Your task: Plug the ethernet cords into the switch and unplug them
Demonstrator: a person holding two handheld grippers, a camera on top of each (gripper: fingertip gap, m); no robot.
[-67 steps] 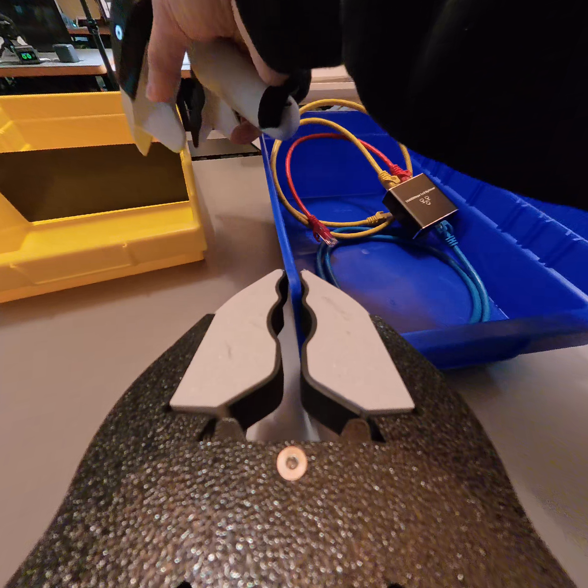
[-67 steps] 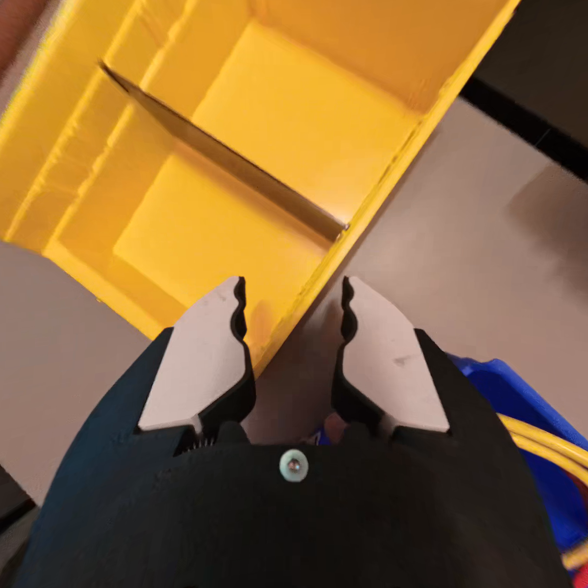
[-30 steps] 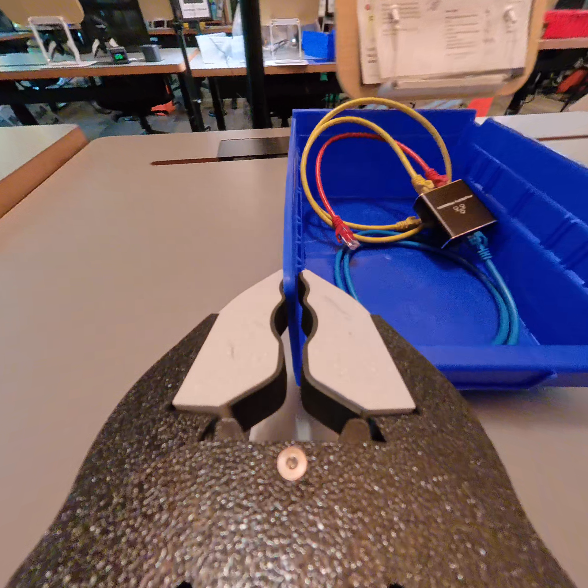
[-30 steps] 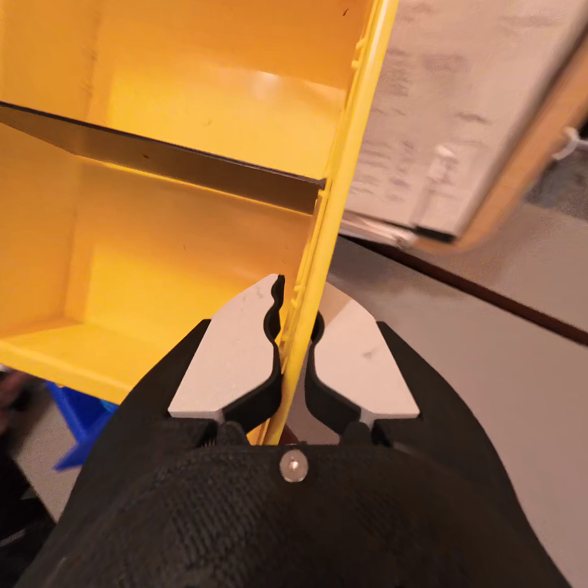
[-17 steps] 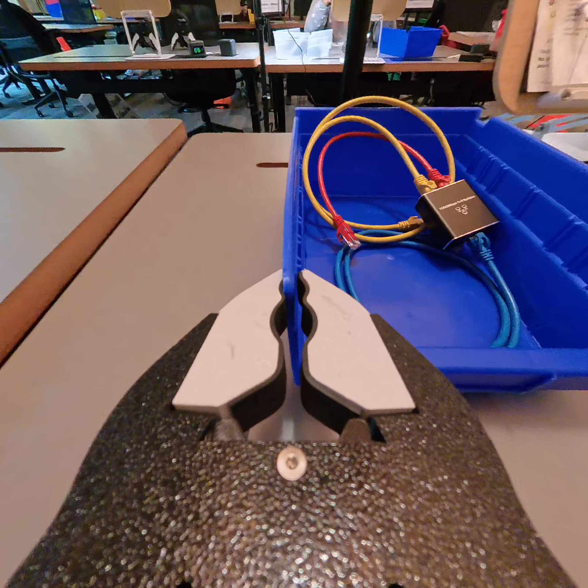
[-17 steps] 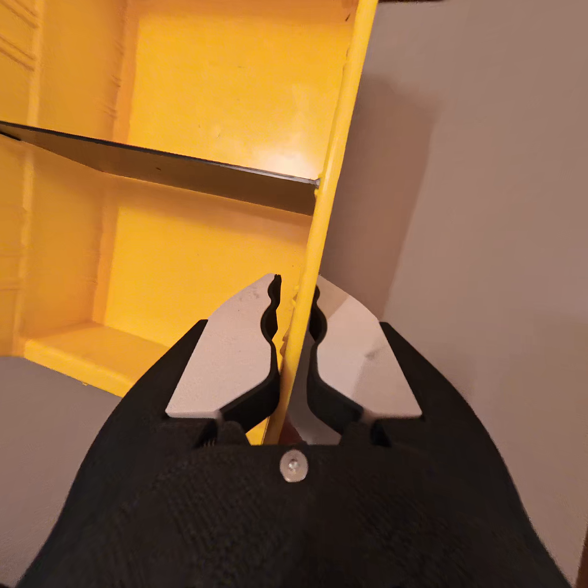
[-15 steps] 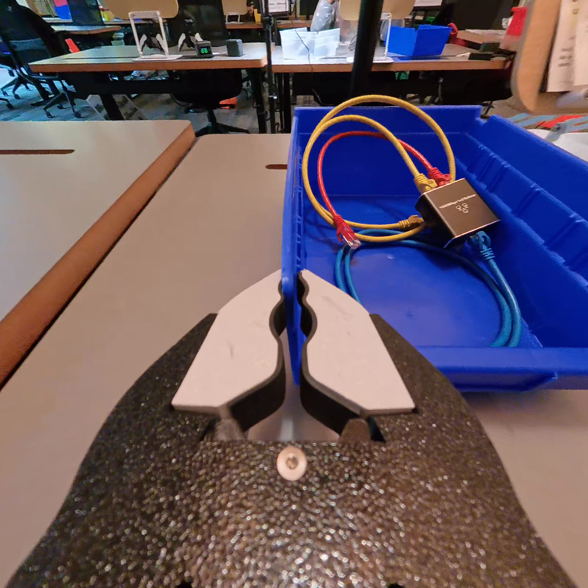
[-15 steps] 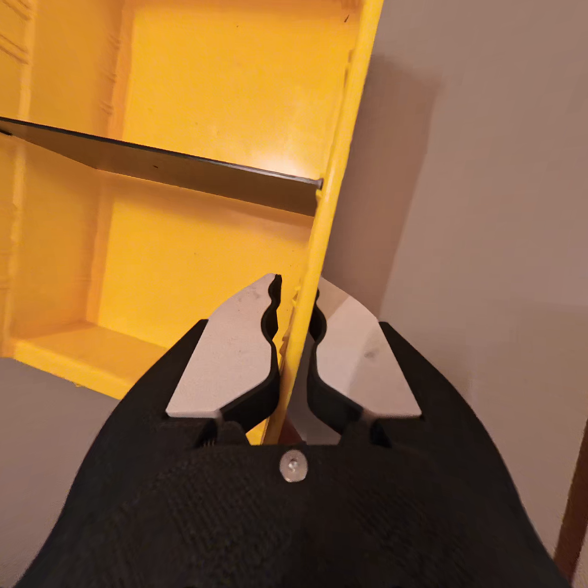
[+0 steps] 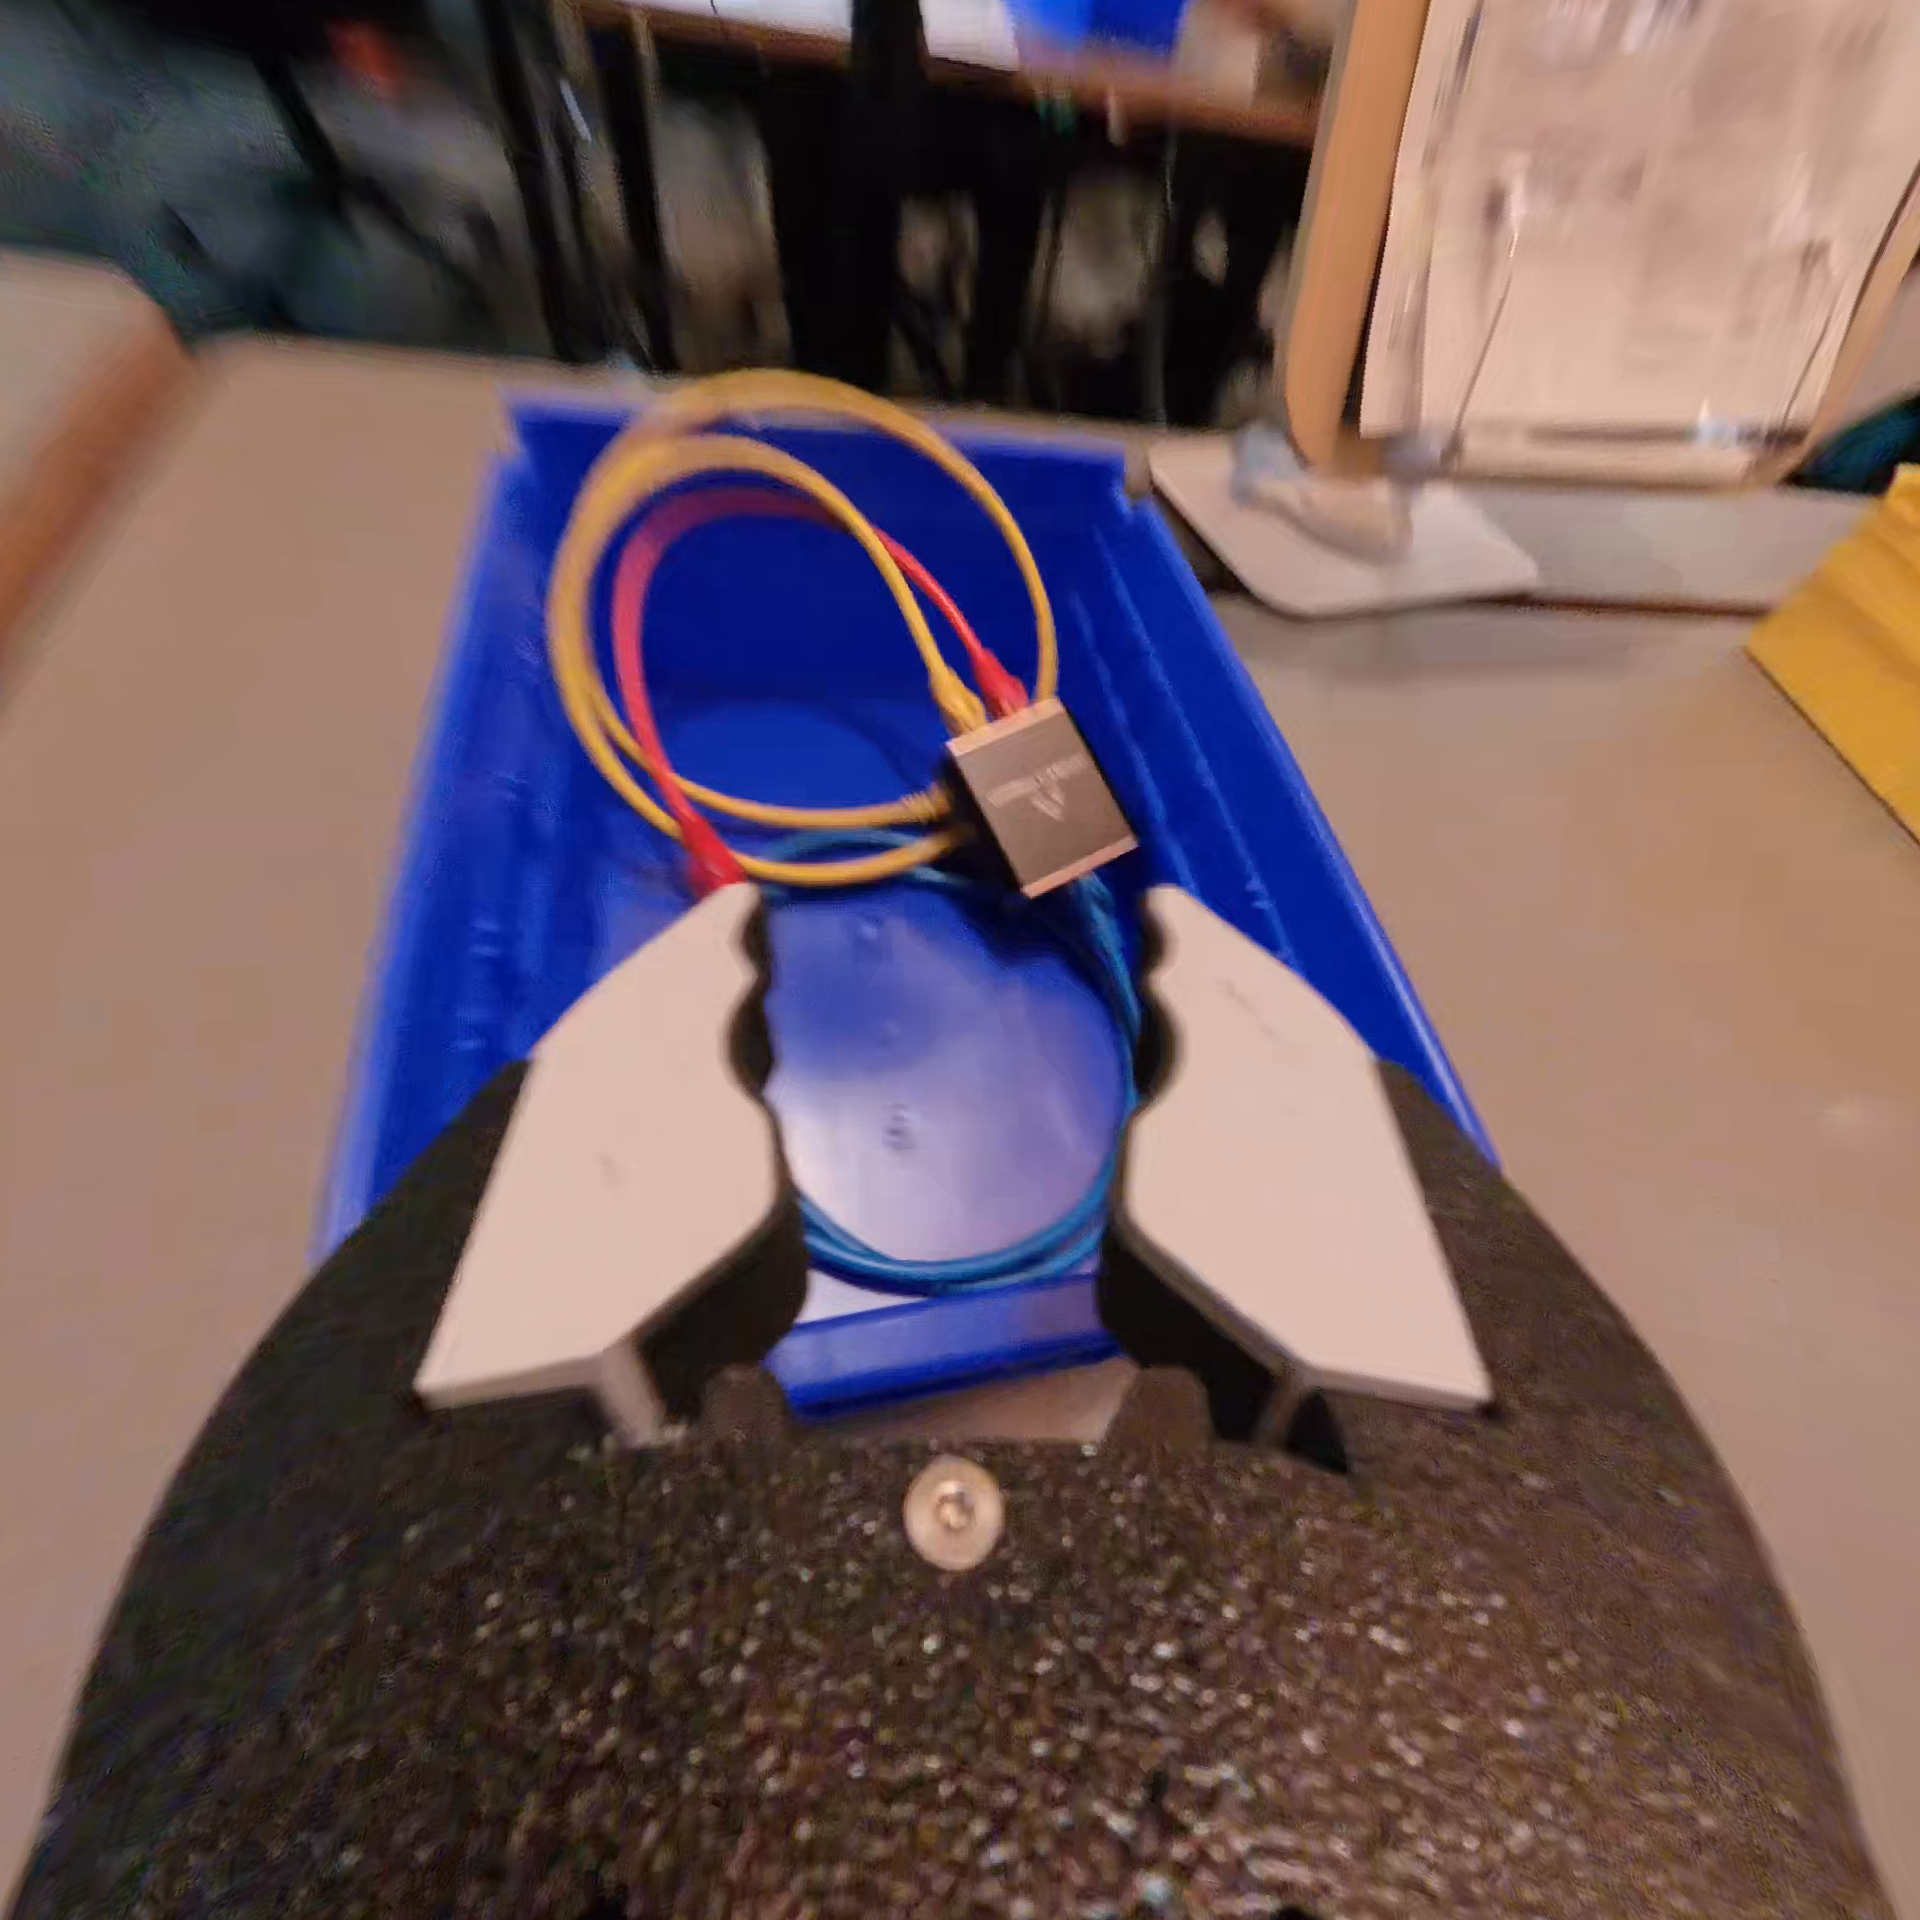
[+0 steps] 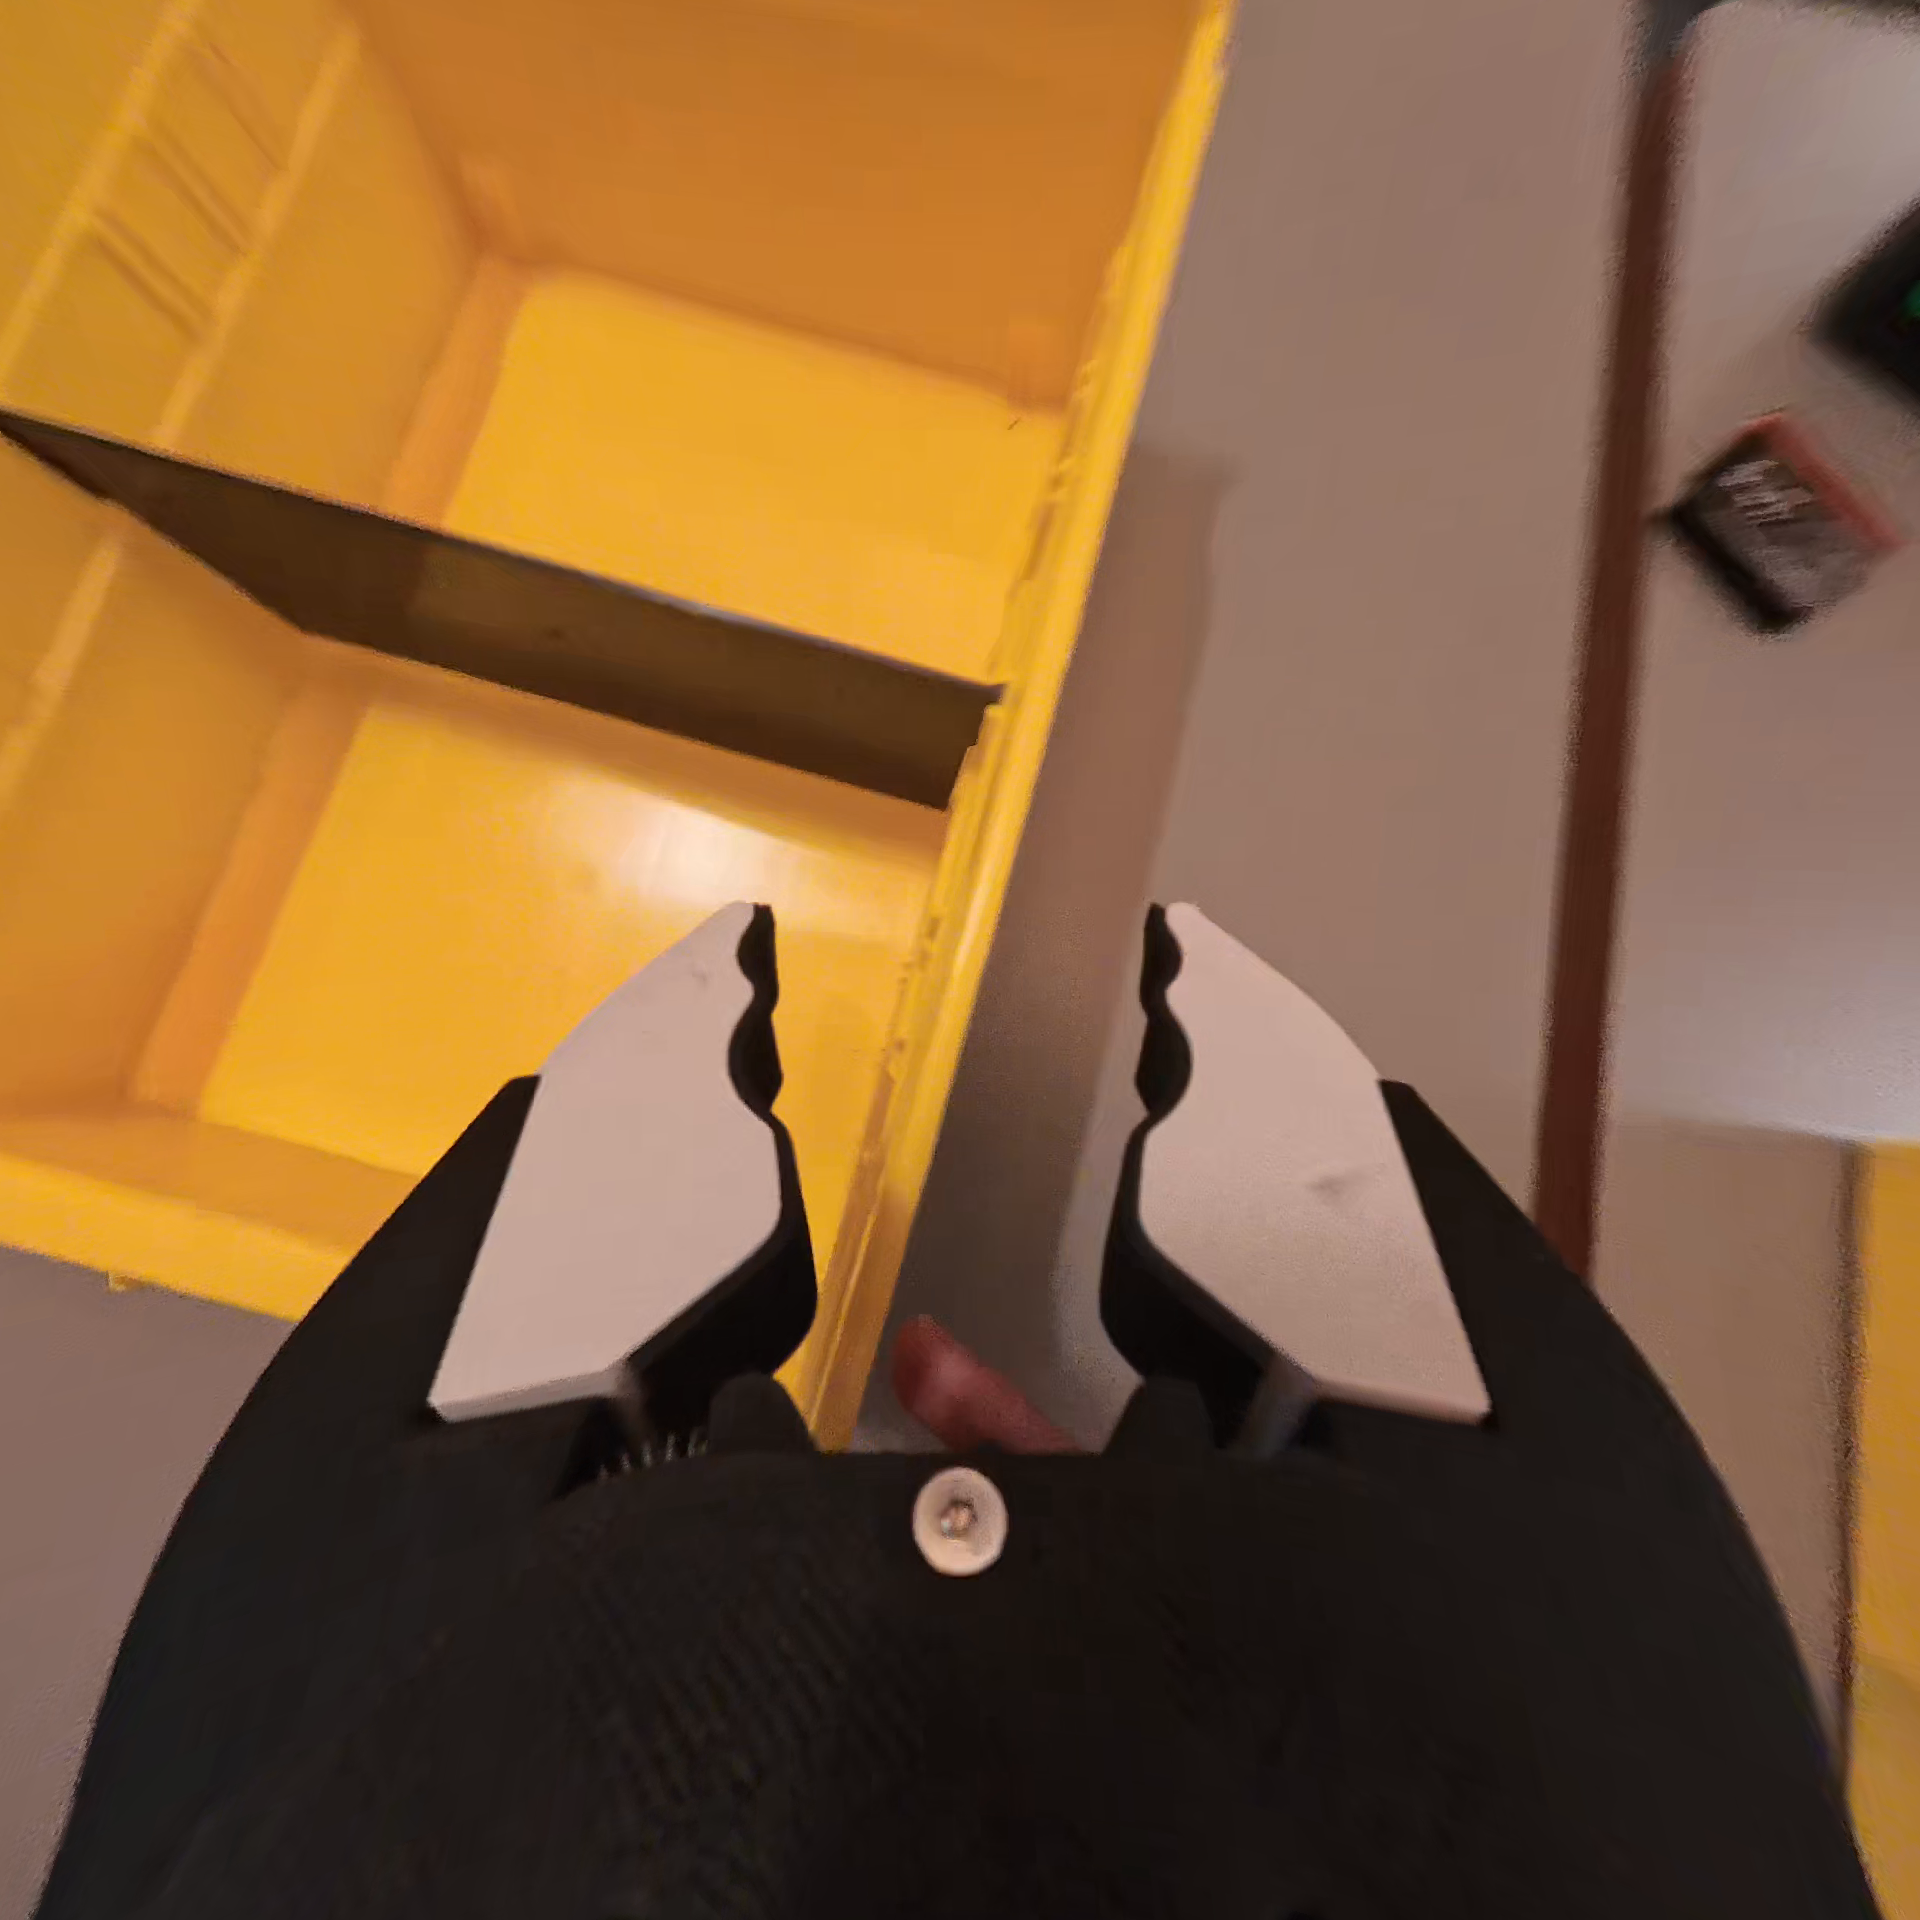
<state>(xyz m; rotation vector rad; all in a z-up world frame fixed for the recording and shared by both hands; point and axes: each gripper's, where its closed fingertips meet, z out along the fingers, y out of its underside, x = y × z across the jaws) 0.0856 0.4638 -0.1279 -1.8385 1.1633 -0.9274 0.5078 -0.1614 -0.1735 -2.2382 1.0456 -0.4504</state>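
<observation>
In the left wrist view a blue bin [image 9: 436, 831] holds a small dark switch [image 9: 1042, 797] with yellow cords [image 9: 800, 436], a red cord [image 9: 665, 769] and a blue cord [image 9: 935, 1262] looped around it. The yellow and red cords run into the switch's far side; the red cord's free plug lies near my left finger's tip. My left gripper [image 9: 951, 909] is open and empty, above the bin's near end. In the right wrist view my right gripper [image 10: 956, 925] is open and empty, straddling the right wall of a yellow bin [image 10: 1039, 582] without touching it.
The yellow bin has a dark divider [image 10: 540, 623] across it and nothing inside. A stand with papers [image 9: 1621, 239] rises behind the blue bin's right corner. A second table with a small dark device [image 10: 1777, 530] lies right of the yellow bin.
Both grippers have opened: the left let go of the blue bin's left wall and swung over the bin; the right let go of the yellow bin's right wall. The views are motion-blurred.
</observation>
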